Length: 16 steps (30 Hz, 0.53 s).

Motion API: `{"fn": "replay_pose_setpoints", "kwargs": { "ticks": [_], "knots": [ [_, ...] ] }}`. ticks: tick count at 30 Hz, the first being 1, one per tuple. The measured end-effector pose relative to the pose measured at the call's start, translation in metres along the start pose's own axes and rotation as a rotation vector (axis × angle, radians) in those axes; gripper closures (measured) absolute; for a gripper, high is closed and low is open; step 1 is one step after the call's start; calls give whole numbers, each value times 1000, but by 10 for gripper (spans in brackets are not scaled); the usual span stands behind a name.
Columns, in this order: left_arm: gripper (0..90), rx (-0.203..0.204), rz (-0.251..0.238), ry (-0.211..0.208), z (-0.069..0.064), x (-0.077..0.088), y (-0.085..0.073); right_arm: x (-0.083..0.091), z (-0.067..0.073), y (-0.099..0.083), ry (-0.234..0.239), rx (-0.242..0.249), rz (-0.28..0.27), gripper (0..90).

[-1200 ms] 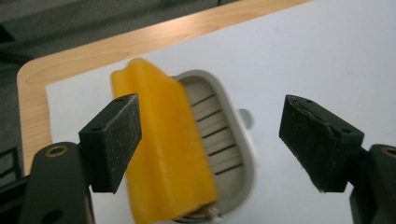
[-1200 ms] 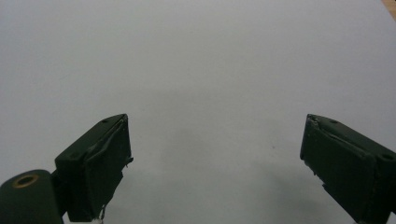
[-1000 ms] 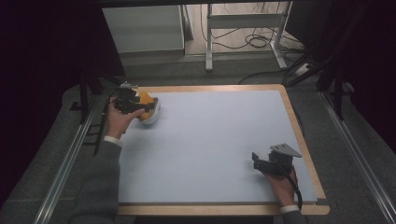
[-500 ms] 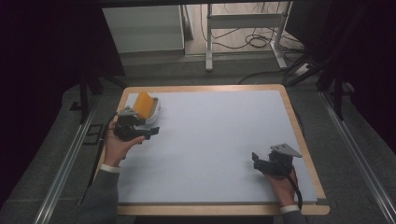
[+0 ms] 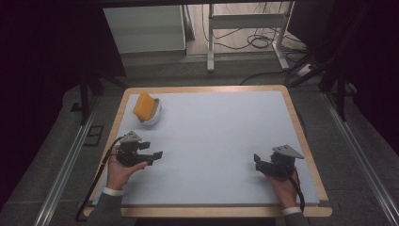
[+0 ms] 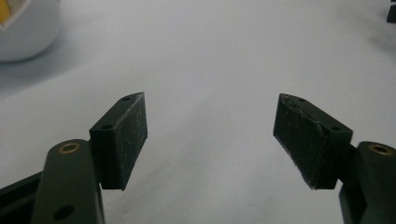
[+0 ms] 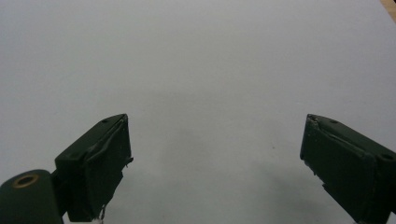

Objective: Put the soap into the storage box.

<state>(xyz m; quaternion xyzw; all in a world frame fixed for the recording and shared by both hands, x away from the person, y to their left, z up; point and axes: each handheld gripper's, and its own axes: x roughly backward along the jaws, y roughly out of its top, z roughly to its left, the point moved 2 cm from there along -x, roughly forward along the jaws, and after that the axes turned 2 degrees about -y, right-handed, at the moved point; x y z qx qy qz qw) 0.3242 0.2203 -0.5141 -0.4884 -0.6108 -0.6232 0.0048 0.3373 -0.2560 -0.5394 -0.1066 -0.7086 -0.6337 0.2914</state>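
Note:
A white bowl (image 5: pixel 151 117) holding an orange-yellow sponge (image 5: pixel 143 106) stands at the table's back left corner. My left gripper (image 5: pixel 154 150) is nearer the person than the bowl, low over the white mat and pointing right. In the left gripper view its jaws (image 6: pixel 210 135) stand open with nothing between them, though they have just been closing a little; the bowl (image 6: pixel 25 32) shows at the upper left. At the front right, my right gripper (image 5: pixel 258 162) rests pointing left. Its own view has the gripper (image 7: pixel 215 158) open over bare mat.
The white mat (image 5: pixel 221 127) lies inside a wooden border (image 5: pixel 303 141). Past the far edge of the table are a white cabinet (image 5: pixel 143 28), metal frame legs (image 5: pixel 244 21) and cables on the floor. Metal rails run along both sides.
My left gripper has drawn back from the bowl toward the person and sunk closer to the mat, leaving the sponge in the bowl. The right gripper has kept still.

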Motion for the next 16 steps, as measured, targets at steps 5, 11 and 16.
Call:
{"fn": "replay_pose_setpoints", "kwargs": {
  "ticks": [5,11,16],
  "knots": [
    [268,9,17,8,2,-4,-5,0,0,0,-1,0,-2,90],
    [264,7,32,14,2,-8,-7,0,0,0,-2,3,-4,90],
    [255,3,48,14,-1,-10,-8,1,1,0,1,8,-9,90]
  ]
}}
